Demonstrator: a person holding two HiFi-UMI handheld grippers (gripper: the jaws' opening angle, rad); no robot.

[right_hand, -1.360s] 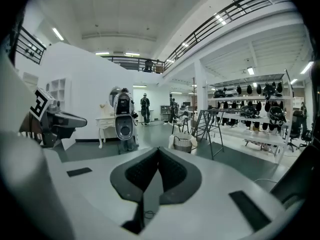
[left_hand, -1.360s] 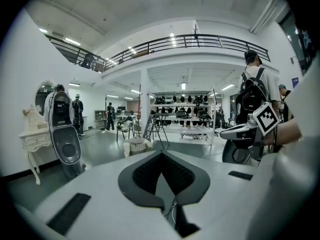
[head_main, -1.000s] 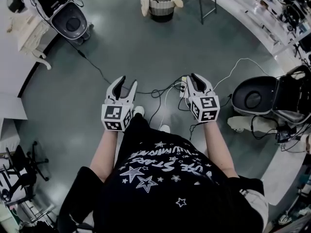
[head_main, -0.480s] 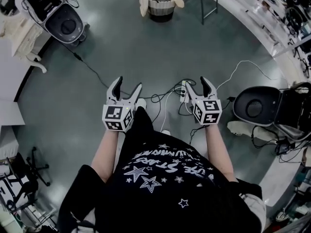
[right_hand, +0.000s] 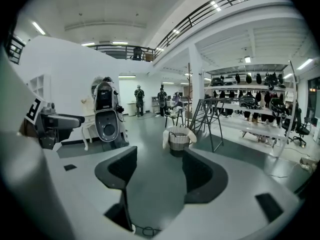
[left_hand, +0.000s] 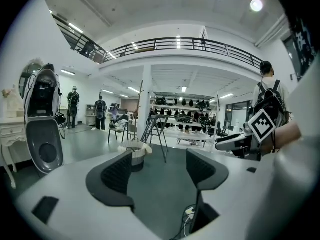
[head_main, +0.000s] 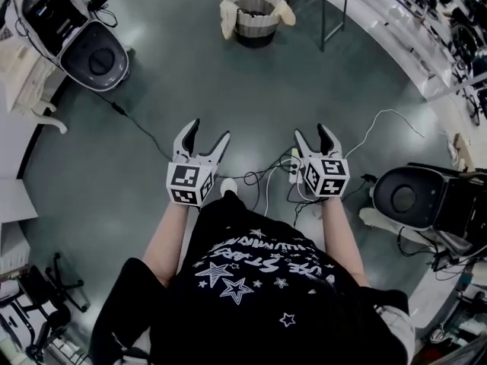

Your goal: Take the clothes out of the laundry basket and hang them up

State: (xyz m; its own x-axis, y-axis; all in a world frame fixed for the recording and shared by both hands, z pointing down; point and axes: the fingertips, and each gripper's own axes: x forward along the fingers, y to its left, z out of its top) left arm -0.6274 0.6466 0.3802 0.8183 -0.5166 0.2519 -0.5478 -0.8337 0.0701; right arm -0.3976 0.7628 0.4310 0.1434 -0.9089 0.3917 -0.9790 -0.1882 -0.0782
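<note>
Basket stands well ahead on the floor in the head view, clothes over its rim. Left gripper view: left gripper just opened wide, empty. Right gripper view: right gripper likewise. Nothing taken or hung yet.

The head view looks from above the person steeply down at the grey floor, with the laundry basket far ahead at the top edge. The left gripper view rides on the left hand-held gripper and faces almost level toward the basket, which shows well off, just above its left jaw. The right gripper view, on the right hand-held gripper, also faces the basket, seen above the gap between its jaws. All three share the basket and the floor before it.
</note>
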